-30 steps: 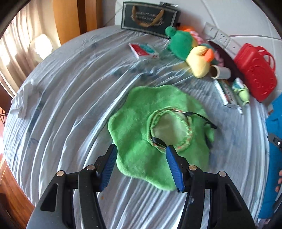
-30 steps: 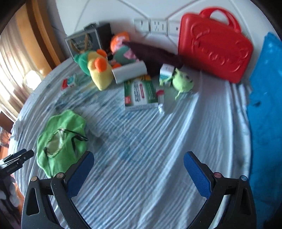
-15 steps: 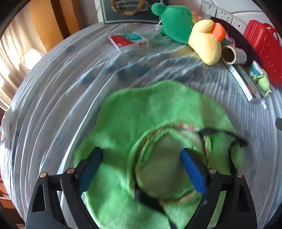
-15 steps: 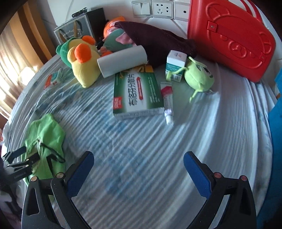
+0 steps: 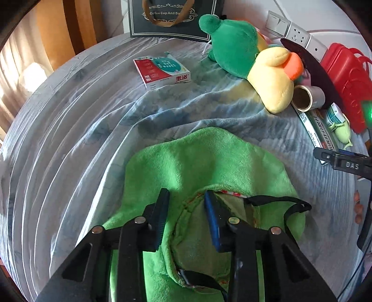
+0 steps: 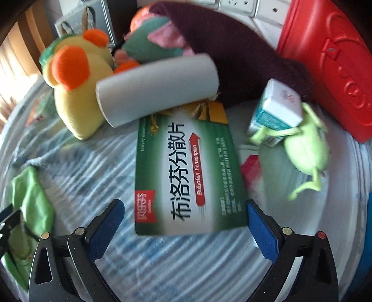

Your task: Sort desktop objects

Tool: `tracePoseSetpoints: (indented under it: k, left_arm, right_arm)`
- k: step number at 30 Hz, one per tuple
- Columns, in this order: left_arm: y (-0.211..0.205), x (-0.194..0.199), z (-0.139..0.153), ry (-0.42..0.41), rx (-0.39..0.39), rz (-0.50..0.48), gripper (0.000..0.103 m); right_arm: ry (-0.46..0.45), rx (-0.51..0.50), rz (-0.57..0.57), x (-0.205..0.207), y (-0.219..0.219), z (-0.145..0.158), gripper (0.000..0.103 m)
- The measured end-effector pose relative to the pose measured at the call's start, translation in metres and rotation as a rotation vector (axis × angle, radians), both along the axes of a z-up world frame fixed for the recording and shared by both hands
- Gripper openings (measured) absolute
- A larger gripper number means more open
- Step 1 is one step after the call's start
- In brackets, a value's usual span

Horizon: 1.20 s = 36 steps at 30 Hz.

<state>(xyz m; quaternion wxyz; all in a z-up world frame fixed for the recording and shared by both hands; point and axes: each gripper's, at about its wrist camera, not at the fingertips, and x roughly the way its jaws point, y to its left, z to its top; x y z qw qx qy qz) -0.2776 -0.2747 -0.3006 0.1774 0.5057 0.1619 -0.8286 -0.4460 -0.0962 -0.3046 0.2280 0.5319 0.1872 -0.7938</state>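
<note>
Both tongs point steeply down at a bed covered in a blue-and-white striped sheet (image 5: 69,130). Left gripper (image 5: 186,204) is closing: its blue-padded fingers (image 5: 212,216) stand narrowly apart with a raised fold of a green plush hat (image 5: 202,160) between them, right at the hat's stitched inner rim. Whether the pads already press the fabric cannot be told for certain, though the fold looks bunched between them. A black chin strap (image 5: 288,204) loops off the hat just beside the right-hand finger.

Right gripper (image 6: 184,209) is spread wide and holds nothing. Its tips flank the near end of a green ibuprofen box (image 6: 186,172) lying flat on the sheet, one tip on each side; contact cannot be told.

Taking that green box as landmark: a grey cardboard roll (image 6: 158,88) lies across its far end, touching it. A yellow plush duck with orange patches (image 6: 76,93) sits beyond the roll to the left. A dark maroon cloth (image 6: 232,51) lies behind the roll. A small white-and-teal carton (image 6: 276,109) and a pale green one-eyed plush (image 6: 307,148) sit to the box's right, touching each other, with a red plastic case (image 6: 330,58) behind them. The green hat shows at the far left edge.

In the left view a red-and-white medicine box (image 5: 162,69) lies beyond the hat, near a dark paper gift bag (image 5: 174,18).
</note>
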Motion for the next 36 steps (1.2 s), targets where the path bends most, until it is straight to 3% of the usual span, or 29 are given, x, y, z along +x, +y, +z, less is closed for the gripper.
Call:
tracePoseSetpoints:
  k: [3, 6, 10, 18, 22, 25, 26, 27, 29, 30, 31, 33, 36]
  left_arm:
    - [0.002, 0.001, 0.001, -0.003, -0.004, -0.008, 0.029]
    - [0.005, 0.008, 0.003, -0.004, 0.013, -0.009, 0.021]
    - [0.018, 0.031, 0.011, -0.007, 0.037, -0.049, 0.0]
    - [0.021, 0.081, 0.019, 0.024, 0.104, -0.082, 0.0]
    - [0.023, 0.083, 0.036, 0.029, 0.038, -0.151, 0.0]
    - [0.027, 0.084, 0.05, 0.066, 0.055, -0.223, 0.001]
    - [0.032, 0.083, 0.053, 0.071, 0.063, -0.259, 0.003]
    - [0.038, 0.083, 0.055, 0.074, 0.065, -0.29, 0.011]
    - [0.052, 0.078, 0.055, 0.071, 0.073, -0.365, 0.044]
    - [0.059, 0.075, 0.054, 0.07, 0.075, -0.395, 0.07]
    - [0.064, 0.071, 0.053, 0.075, 0.083, -0.417, 0.074]
    - [0.078, 0.064, 0.05, 0.07, 0.093, -0.45, 0.074]
    - [0.101, 0.062, 0.041, 0.037, 0.019, -0.514, 0.074]
  right_arm:
    - [0.014, -0.008, -0.003, 0.001, 0.001, 0.007, 0.087]
    - [-0.013, 0.007, -0.011, 0.016, 0.008, 0.011, 0.087]
    - [-0.053, -0.004, -0.002, 0.06, 0.031, 0.013, 0.087]
    - [-0.106, 0.04, -0.007, 0.158, 0.074, 0.014, 0.087]
    - [-0.114, 0.045, -0.076, 0.18, 0.091, 0.015, 0.088]
    - [-0.126, 0.024, -0.142, 0.188, 0.101, 0.017, 0.09]
    - [-0.13, 0.008, -0.172, 0.192, 0.106, 0.018, 0.091]
    - [-0.13, -0.001, -0.192, 0.196, 0.11, 0.019, 0.094]
    - [-0.127, -0.005, -0.223, 0.207, 0.121, 0.018, 0.097]
    - [-0.126, -0.005, -0.234, 0.211, 0.124, 0.018, 0.097]
    - [-0.128, -0.007, -0.25, 0.217, 0.13, 0.018, 0.097]
    - [-0.128, -0.003, -0.272, 0.225, 0.138, 0.019, 0.097]
    - [-0.121, -0.006, -0.298, 0.235, 0.152, 0.022, 0.097]
